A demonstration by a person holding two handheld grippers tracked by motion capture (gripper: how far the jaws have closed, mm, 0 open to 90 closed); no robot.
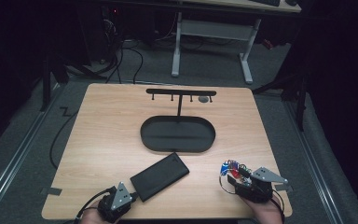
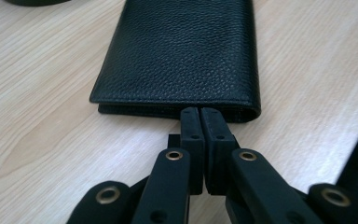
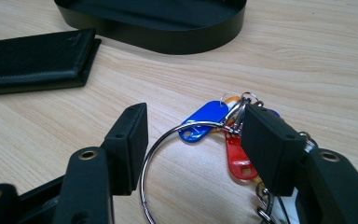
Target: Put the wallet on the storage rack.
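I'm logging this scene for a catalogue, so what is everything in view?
wallet: one, black, near table edge, left of centre
key bunch: one, large metal ring with blue, red and orange tags, near right
tray: one, black oval, table centre
hook rack: one, black, behind tray
table: one, light wood
left gripper: one, black, jaws shut, tips at wallet's edge
right gripper: one, black, jaws open either side of the ring
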